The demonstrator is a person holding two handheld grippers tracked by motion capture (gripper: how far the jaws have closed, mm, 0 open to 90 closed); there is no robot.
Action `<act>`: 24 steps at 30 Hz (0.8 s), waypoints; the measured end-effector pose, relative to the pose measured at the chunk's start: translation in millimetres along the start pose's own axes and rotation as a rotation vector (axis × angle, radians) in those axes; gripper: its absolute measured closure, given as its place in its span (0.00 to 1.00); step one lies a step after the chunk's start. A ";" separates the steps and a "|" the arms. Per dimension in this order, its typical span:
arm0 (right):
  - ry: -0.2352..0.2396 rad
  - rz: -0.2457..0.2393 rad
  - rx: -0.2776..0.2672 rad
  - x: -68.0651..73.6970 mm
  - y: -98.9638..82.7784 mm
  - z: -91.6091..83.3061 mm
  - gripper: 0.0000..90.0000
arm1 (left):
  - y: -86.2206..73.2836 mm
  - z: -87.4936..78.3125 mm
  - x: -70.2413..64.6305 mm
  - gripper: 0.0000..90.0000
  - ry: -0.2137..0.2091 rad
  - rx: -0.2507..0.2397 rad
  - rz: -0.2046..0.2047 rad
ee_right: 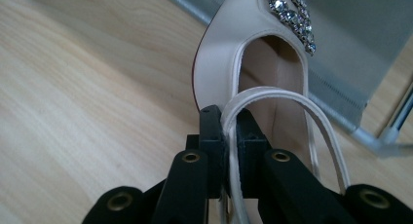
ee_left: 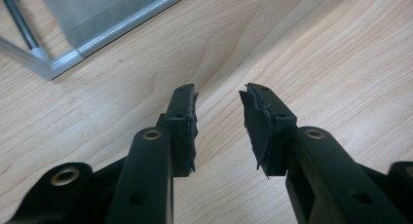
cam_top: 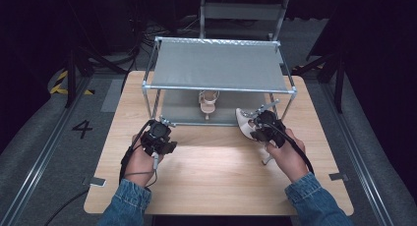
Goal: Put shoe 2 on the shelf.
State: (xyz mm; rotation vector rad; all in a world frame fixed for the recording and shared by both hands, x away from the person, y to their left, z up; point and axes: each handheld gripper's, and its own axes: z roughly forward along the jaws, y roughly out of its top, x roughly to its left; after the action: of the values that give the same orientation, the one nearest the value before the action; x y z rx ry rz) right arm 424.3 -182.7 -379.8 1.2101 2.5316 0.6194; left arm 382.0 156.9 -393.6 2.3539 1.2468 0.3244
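While clamped, cream jewelled shoe

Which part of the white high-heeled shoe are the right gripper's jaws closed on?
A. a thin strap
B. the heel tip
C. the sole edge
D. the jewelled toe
A: in the right gripper view the right gripper has its jaws pinched on the thin strap of the white shoe, while the jewelled front lies farther ahead.

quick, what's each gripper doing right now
left gripper: open, jaws empty over the table.
right gripper: shut on the strap of the white heeled shoe.
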 end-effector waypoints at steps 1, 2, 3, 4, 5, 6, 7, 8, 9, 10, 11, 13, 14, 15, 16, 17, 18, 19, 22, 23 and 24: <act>-0.004 -0.004 -0.002 -0.1 3.7 2.0 0.94 | -1.2 -1.3 0.8 0.72 0.001 0.002 -0.003; -0.005 -0.006 -0.005 -0.5 7.3 4.2 0.94 | -2.2 -1.6 1.7 0.72 0.003 -0.004 0.000; -0.005 -0.006 -0.005 -0.5 7.3 4.2 0.94 | -2.2 -1.6 1.7 0.72 0.003 -0.004 0.000; -0.008 -0.004 -0.008 -1.6 14.9 9.5 0.94 | -4.2 -2.9 3.2 0.72 0.008 -0.002 0.001; -0.008 -0.004 -0.008 -1.6 14.9 9.5 0.94 | -5.6 -3.6 3.9 0.72 0.009 -0.001 -0.001; -0.009 -0.006 -0.010 -2.1 18.1 12.0 0.94 | -8.6 -3.9 4.3 0.72 0.010 -0.001 -0.017; -0.016 -0.008 -0.011 -2.3 22.9 15.2 0.94 | -10.0 -4.4 5.5 0.72 0.013 0.000 -0.013; -0.019 -0.010 -0.013 -2.6 26.0 17.2 0.94 | -11.4 -4.9 6.1 0.72 0.015 0.002 -0.015; -0.022 -0.013 -0.015 -2.9 28.4 18.8 0.94 | -13.3 -5.4 6.8 0.71 0.016 0.001 -0.022; -0.027 -0.012 -0.014 -3.3 31.6 20.6 0.94 | -14.9 -5.8 7.8 0.71 0.017 -0.001 -0.022; -0.027 -0.013 -0.015 -3.6 34.5 22.5 0.94 | -16.5 -6.5 8.0 0.70 0.020 0.002 -0.032; -0.033 -0.011 -0.019 -3.4 40.5 27.5 0.94 | -19.2 -7.6 8.9 0.70 0.023 0.002 -0.038; -0.036 -0.012 -0.019 -2.9 42.5 29.3 0.94 | -20.2 -8.2 10.1 0.70 0.028 0.002 -0.031; -0.039 -0.015 -0.017 -2.2 44.7 31.7 0.94 | -21.2 -8.5 10.6 0.70 0.028 0.003 -0.034; -0.044 -0.021 -0.022 -1.7 46.7 34.4 0.94 | -22.2 -8.6 11.1 0.70 0.025 0.006 -0.037; -0.046 -0.022 -0.022 -0.7 48.6 36.9 0.94 | -23.4 -8.2 11.4 0.70 0.023 0.004 -0.042; -0.052 -0.026 -0.023 0.1 50.3 39.3 0.94 | -24.2 -8.5 12.1 0.70 0.024 0.010 -0.043; -0.058 -0.028 -0.024 1.0 51.7 41.8 0.94 | -25.3 -8.3 12.5 0.70 0.023 0.010 -0.048; -0.074 -0.043 -0.027 2.4 54.4 49.1 0.94 | -27.4 -8.6 13.8 0.70 0.025 0.014 -0.052; -0.080 -0.045 -0.027 2.6 54.8 51.2 0.94 | -27.8 -8.8 14.1 0.70 0.023 0.016 -0.051; -0.087 -0.044 -0.024 2.6 55.2 53.1 0.94 | -28.1 -8.8 14.1 0.70 0.023 0.017 -0.049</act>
State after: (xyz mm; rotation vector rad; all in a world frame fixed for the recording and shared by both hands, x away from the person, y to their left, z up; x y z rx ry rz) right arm 481.6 -135.9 -399.6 1.1445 2.4652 0.5724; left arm 366.2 184.7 -399.9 2.3358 1.3204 0.3280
